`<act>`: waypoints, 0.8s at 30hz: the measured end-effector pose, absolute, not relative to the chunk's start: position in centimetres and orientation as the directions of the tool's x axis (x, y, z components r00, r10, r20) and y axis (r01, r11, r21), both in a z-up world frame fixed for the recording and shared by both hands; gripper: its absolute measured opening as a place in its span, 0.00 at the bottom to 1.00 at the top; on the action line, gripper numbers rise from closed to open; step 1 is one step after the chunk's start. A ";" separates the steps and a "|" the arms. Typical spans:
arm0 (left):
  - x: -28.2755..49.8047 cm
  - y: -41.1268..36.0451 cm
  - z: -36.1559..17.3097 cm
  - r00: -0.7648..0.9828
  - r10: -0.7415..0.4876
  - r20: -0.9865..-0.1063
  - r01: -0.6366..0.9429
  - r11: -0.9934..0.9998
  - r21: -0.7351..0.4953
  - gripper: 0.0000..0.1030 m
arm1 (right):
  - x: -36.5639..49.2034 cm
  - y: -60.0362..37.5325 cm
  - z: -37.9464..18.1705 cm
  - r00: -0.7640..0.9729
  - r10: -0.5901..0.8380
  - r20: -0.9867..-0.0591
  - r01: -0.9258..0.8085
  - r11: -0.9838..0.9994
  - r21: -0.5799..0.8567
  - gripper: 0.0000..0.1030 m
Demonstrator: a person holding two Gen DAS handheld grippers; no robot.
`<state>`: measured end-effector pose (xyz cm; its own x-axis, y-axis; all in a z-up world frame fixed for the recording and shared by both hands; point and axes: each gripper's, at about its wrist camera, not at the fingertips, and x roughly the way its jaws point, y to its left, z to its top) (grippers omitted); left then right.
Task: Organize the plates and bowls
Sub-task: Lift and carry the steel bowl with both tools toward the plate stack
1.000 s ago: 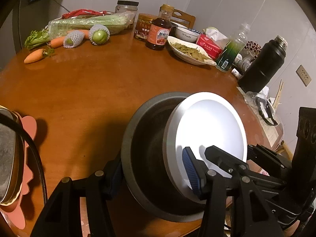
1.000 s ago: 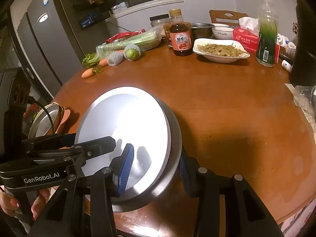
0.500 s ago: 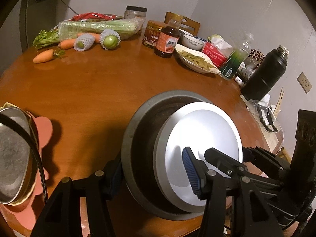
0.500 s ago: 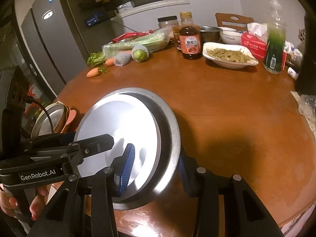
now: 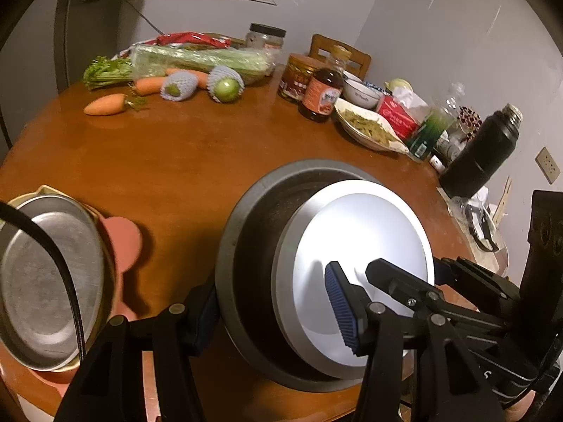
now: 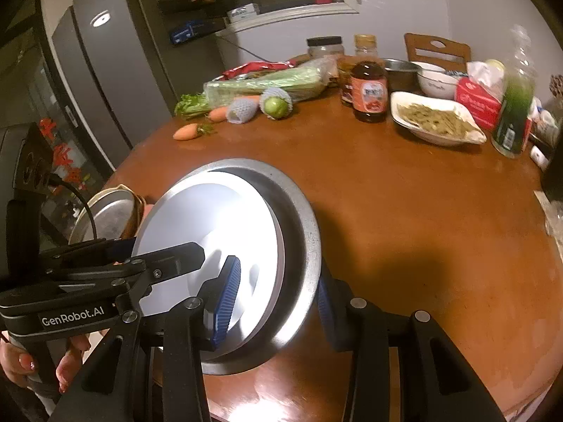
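Both claws — left claw (image 5: 271, 302), right claw (image 6: 278, 299) — clamp the stacked bowls (image 5: 253, 246).

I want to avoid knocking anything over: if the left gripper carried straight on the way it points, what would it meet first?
The left gripper is already clamped on the nested grey bowl and white plate. Beyond them lies bare wooden table; farther along, probably the dark sauce bottle, though depth is unclear.
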<state>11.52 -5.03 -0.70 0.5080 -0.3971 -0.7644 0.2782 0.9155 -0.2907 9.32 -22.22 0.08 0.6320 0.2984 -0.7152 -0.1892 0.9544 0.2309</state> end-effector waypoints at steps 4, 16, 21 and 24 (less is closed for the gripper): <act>11.6 -3.6 -0.1 0.527 -0.395 -0.753 0.261 0.918 -0.299 0.54 | 10.0 -20.9 0.8 0.635 0.314 -0.706 -0.218 0.949 0.226 0.42; 11.5 1.2 0.9 0.573 -0.352 -0.740 0.188 0.935 -0.300 0.54 | 11.4 -16.4 1.3 0.607 0.369 -0.704 -0.306 0.926 0.221 0.42; 11.3 2.7 1.6 0.594 -0.343 -0.728 0.169 0.938 -0.303 0.54 | 11.6 -14.9 2.0 0.607 0.381 -0.697 -0.332 0.919 0.214 0.42; 11.0 3.7 2.1 0.612 -0.331 -0.718 0.153 0.941 -0.303 0.54 | 11.9 -13.9 2.3 0.606 0.390 -0.693 -0.350 0.913 0.209 0.42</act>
